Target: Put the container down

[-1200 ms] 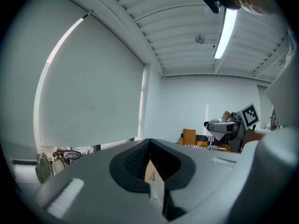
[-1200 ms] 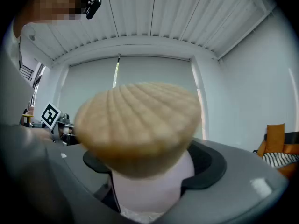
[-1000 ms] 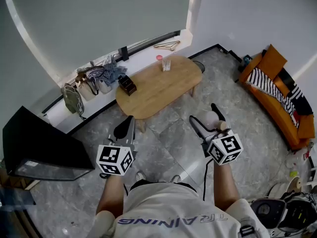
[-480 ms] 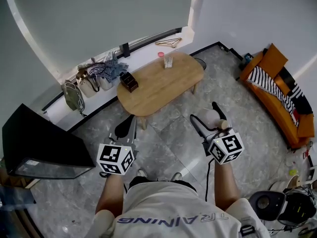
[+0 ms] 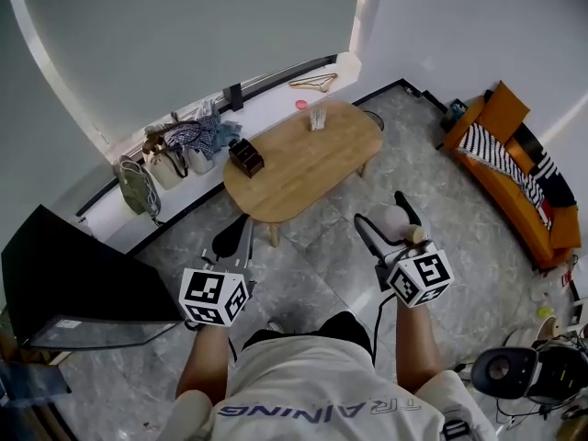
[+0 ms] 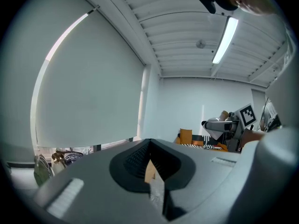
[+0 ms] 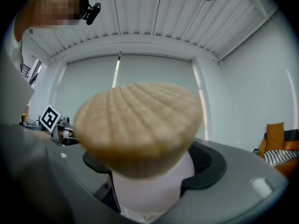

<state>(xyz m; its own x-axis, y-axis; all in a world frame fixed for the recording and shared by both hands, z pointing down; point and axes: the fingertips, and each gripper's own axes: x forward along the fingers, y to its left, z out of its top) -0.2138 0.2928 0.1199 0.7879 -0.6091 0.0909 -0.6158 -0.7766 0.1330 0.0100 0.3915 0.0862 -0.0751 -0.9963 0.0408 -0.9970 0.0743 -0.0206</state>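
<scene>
Head view: the right gripper [image 5: 378, 209] held the container [image 5: 391, 220] over the floor, short of the table [image 5: 303, 168]. The left gripper [image 5: 239, 230] carried nothing.

Left gripper view: its jaws met.

Right gripper view: the jaws clasped the smooth pale body beneath the ribbed wooden lid [image 7: 138, 118]. The container looked light, rigid and perhaps slippery, so the body seemed the safest place to hold it.

Looks like a home living room; oval wooden coffee table [image 5: 303, 159] on a grey stone floor [image 5: 312, 265]; orange sofa [image 5: 528, 200] with striped throw [image 5: 491, 150]; handbags [image 5: 165, 163] and clothes hanger [image 5: 312, 82] on the window ledge [image 5: 266, 99]; big drawn blind [image 5: 184, 35]
</scene>
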